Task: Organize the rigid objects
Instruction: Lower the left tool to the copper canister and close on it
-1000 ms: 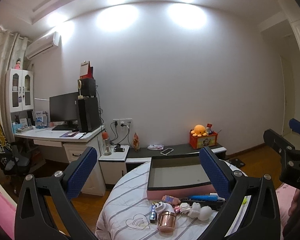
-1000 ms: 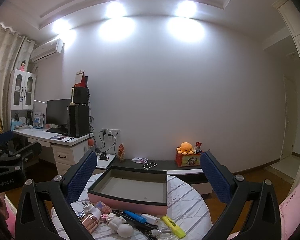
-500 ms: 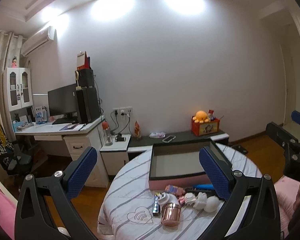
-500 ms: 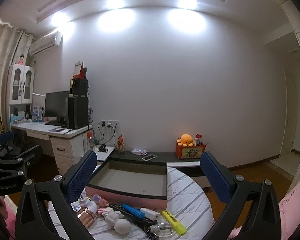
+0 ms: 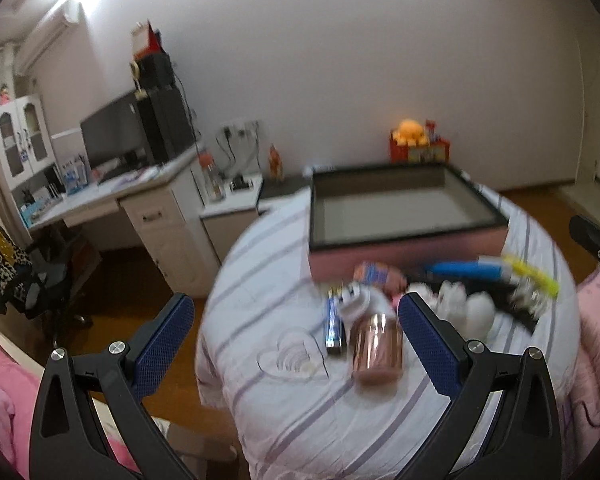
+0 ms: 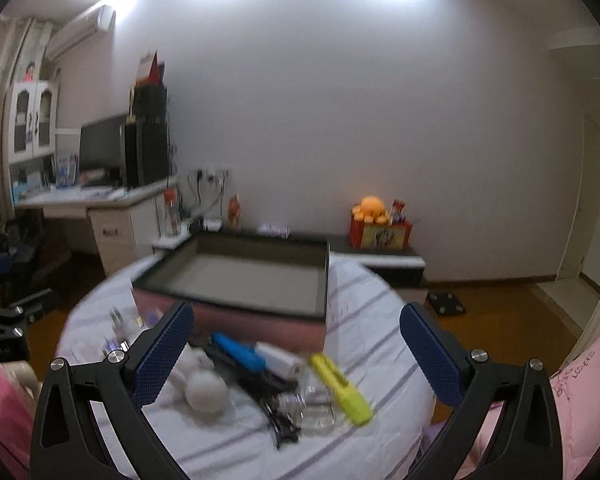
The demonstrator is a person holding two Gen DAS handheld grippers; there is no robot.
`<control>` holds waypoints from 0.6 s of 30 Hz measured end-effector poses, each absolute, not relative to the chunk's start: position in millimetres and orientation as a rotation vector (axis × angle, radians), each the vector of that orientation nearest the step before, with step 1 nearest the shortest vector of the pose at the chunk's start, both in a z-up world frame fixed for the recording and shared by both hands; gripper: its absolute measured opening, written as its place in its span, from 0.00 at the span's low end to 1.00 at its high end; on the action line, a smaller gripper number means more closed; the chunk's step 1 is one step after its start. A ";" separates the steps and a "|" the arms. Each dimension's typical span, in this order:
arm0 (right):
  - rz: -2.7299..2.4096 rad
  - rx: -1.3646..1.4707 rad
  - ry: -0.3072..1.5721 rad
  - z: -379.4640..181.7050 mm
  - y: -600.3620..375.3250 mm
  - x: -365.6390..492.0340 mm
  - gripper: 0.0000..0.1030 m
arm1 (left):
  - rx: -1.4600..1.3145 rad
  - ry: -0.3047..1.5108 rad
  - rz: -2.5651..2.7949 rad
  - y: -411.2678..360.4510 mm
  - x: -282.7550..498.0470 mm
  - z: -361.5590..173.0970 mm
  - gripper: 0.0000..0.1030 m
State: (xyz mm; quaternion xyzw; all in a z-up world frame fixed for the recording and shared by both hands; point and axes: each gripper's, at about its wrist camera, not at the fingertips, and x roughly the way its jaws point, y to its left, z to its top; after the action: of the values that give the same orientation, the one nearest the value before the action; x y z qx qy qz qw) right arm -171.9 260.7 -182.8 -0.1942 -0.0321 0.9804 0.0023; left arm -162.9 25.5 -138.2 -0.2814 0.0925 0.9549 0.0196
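Note:
A pink box with a dark rim lies open and empty on a round table with a striped cloth. In front of it lies a blurred heap: a copper cup, a blue tube, a white toy, a blue marker, a yellow highlighter and a black clip. My left gripper hangs open above the table's left part. My right gripper is open over the heap. Neither holds anything.
A desk with a monitor and a drawer unit stands at the left, with a chair before it. A low cabinet bears an orange plush on a red box. Pink bedding lies to the right. The other gripper shows at the edge.
Both cameras have tilted down and come nearer the table, so the box and the heap sit larger and higher in view. Both grippers stay open.

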 end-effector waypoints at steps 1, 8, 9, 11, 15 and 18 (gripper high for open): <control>3.066 -0.637 -0.108 -190.3 261.3 -174.9 1.00 | -0.914 0.274 2.929 26.5 -167.0 -147.8 1.00; 3.026 -0.869 -0.121 -238.9 269.9 -191.4 1.00 | -1.138 0.323 2.790 45.3 -184.4 -197.2 1.00; 3.025 -0.890 -0.119 -244.3 271.9 -191.5 1.00 | -1.160 0.329 2.780 48.1 -186.8 -203.6 1.00; 3.019 -0.938 -0.121 -255.0 274.8 -192.5 1.00 | -1.189 0.329 2.758 51.7 -189.3 -210.2 1.00; 3.019 -1.009 -0.090 -269.9 281.3 -195.0 1.00 | -1.265 0.324 2.735 57.4 -199.3 -225.6 1.00; 3.026 -1.028 -0.066 -277.0 286.2 -195.5 1.00 | -1.331 0.317 2.699 57.5 -205.2 -238.6 1.00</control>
State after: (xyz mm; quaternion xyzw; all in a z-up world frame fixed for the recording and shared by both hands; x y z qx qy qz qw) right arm -195.5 286.2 -277.0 -0.3215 -0.0205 0.9463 -0.0275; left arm -205.2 57.5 -238.6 -0.4391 0.1045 0.8904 0.0580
